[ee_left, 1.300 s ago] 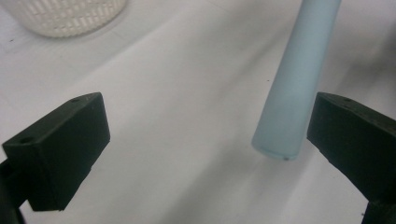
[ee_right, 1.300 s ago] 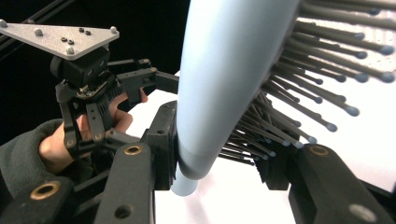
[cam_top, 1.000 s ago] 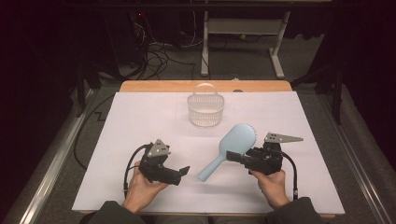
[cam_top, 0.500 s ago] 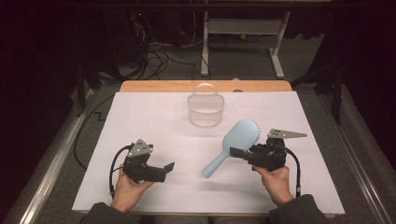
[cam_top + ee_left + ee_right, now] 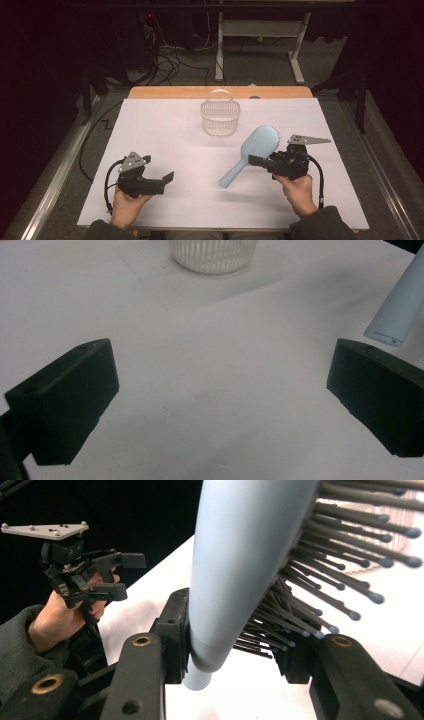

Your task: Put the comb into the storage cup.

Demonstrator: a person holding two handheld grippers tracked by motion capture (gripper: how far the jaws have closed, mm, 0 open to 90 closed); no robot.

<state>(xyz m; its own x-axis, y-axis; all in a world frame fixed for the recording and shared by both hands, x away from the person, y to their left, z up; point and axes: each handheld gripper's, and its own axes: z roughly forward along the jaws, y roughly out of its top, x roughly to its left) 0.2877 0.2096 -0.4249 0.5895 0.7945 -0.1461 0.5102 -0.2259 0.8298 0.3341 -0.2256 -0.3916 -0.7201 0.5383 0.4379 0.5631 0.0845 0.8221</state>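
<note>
My left gripper (image 5: 167, 178) sits nearest me, jaws wide apart with nothing between them, over the white sheet (image 5: 170, 130). My right gripper (image 5: 255, 161) clamps the blue hairbrush (image 5: 250, 152), held above the sheet. Beyond stands the basket (image 5: 219, 118).

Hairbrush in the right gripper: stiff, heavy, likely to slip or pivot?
The hairbrush looks like rigid plastic, probably light. The right gripper clamps back against bristles, so the bristle side may flex and let it pivot. The long handle overhangs, so it could droop.
</note>
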